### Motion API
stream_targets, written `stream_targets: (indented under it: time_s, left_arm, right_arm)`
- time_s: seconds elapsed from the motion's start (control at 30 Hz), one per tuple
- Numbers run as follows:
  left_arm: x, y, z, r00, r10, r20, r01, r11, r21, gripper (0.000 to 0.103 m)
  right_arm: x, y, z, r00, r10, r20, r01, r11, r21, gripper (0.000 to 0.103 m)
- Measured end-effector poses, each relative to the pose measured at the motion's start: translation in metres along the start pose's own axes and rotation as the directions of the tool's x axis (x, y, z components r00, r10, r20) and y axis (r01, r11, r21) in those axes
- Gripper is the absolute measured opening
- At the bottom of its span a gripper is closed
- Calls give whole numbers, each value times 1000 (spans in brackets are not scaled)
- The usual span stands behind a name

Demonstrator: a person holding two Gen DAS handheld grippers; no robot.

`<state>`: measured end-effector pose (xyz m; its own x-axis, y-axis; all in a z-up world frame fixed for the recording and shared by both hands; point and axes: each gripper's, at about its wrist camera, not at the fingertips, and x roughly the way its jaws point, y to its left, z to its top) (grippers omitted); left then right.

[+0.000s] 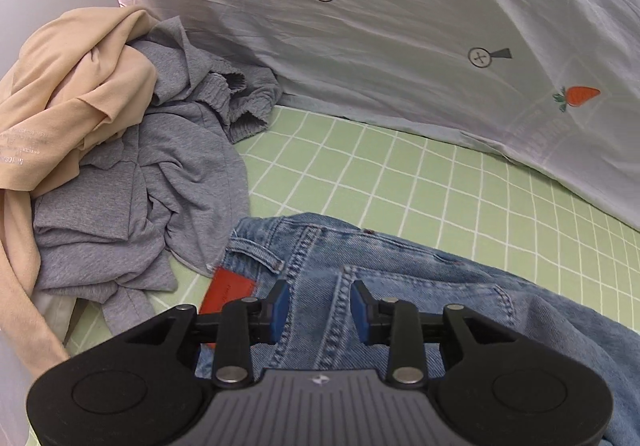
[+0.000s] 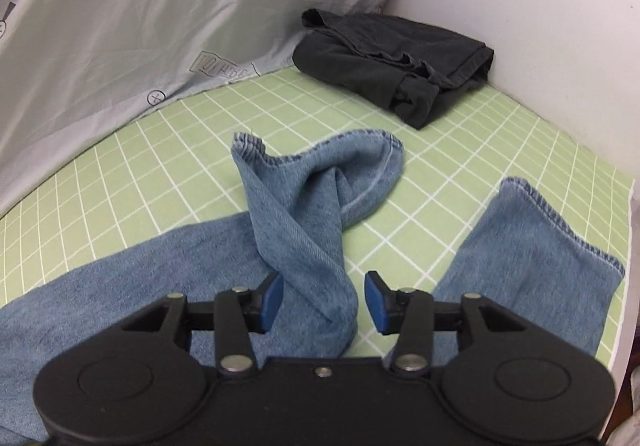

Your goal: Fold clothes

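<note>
The left gripper (image 1: 319, 304) hangs spread over the waist end of the jeans (image 1: 400, 286), its blue pads either side of the seat seam and gripping nothing. The right gripper (image 2: 323, 300) is spread too, its jaws straddling a twisted denim leg (image 2: 304, 230) without closing on it.

The jeans lie on the green checked sheet (image 1: 400, 173). In the left view the waistband sits at about 11 o'clock from the claw, with a red patch (image 1: 226, 292) at 9 o'clock, and the body of the garment runs off toward 4 o'clock. In the right view the twisted leg rises toward 12 o'clock, its hem curled over, while the other leg (image 2: 532, 258) lies flat at 2 o'clock, hem pointing to 1 o'clock. So the long axis seems to run from waist under the left hand to hems beyond the right; each hand is nearer its own end.

My guess is the twisted leg wants straightening before any fold can lie neatly.

Outward: a grey garment (image 1: 140, 181) and a beige one (image 1: 72, 93) are heaped at 10 o'clock of the left claw; a dark garment (image 2: 396, 61) lies bundled at 1 o'clock of the right, by the pale bedding (image 2: 160, 13).
</note>
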<state>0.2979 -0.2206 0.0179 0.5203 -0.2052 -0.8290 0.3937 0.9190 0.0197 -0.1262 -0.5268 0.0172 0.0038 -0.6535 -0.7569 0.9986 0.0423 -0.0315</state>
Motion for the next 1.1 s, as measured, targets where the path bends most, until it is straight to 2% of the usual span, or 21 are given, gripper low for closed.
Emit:
stream_targets:
  time_s: [0.03, 0.1, 0.17, 0.27, 0.33, 0.47, 0.57, 0.67, 0.73, 0.77, 0.8, 0.87, 0.9, 0.93, 1.0, 1.1]
  left_arm:
    - [-2, -11, -10, 999, -20, -25, 20, 999, 27, 47]
    - [-5, -34, -30, 995, -57, -77, 63, 995, 79, 54]
    - [-9, -57, -49, 987, -90, -130, 107, 986, 129, 68]
    - [-14, -91, -79, 968, -135, -212, 178, 964, 198, 70]
    - [-17, -113, -97, 953, -154, -262, 218, 947, 236, 71]
    - [-10, -140, -114, 938, -147, -315, 230, 942, 245, 72]
    - [-2, -153, -119, 937, -112, -330, 204, 944, 259, 72]
    - [1, -158, -121, 940, -88, -331, 184, 945, 270, 78]
    - [2, -156, -122, 938, -89, -336, 187, 945, 270, 80]
    - [3, -155, -122, 936, -90, -339, 188, 944, 270, 82]
    - [3, -155, -122, 935, -90, -342, 190, 944, 269, 82]
    - [4, -154, -123, 934, -88, -347, 190, 943, 273, 85]
    - [4, -154, -123, 932, -88, -351, 192, 942, 276, 86]
    - [5, -153, -123, 931, -87, -355, 194, 941, 278, 87]
    - [6, -153, -123, 928, -87, -362, 198, 938, 283, 88]
    - [5, -152, -126, 928, -85, -363, 199, 937, 289, 88]
  right_arm:
    - [1, 1, 4, 1000, 16, 4, -16, 1000, -15, 51]
    - [4, 3, 11, 999, 50, 6, -49, 998, -38, 58]
    - [8, 5, 16, 998, 68, 7, -67, 995, -74, 64]
    - [18, 10, 21, 997, 76, 7, -74, 986, -147, 76]
    - [26, 12, 24, 996, 85, -3, -85, 980, -179, 80]
    - [46, 17, 31, 995, 94, -17, -95, 969, -230, 85]
    - [65, 21, 36, 994, 102, -29, -106, 959, -262, 86]
    - [84, 27, 41, 992, 104, -67, -119, 955, -271, 85]
    - [95, 32, 41, 992, 79, -97, -104, 951, -291, 80]
    - [98, 32, 42, 991, 81, -108, -109, 951, -290, 66]
    - [101, 31, 42, 989, 85, -120, -117, 951, -288, 40]
    - [106, 26, 46, 987, 92, -131, -123, 960, -250, 25]
    - [105, 23, 50, 987, 99, -125, -126, 966, -228, 13]
    - [103, 20, 56, 988, 109, -109, -130, 970, -208, 8]
    - [90, 12, 72, 986, 156, -51, -163, 972, -169, 6]
    - [52, -11, 106, 967, 226, 119, -216, 972, -91, 6]
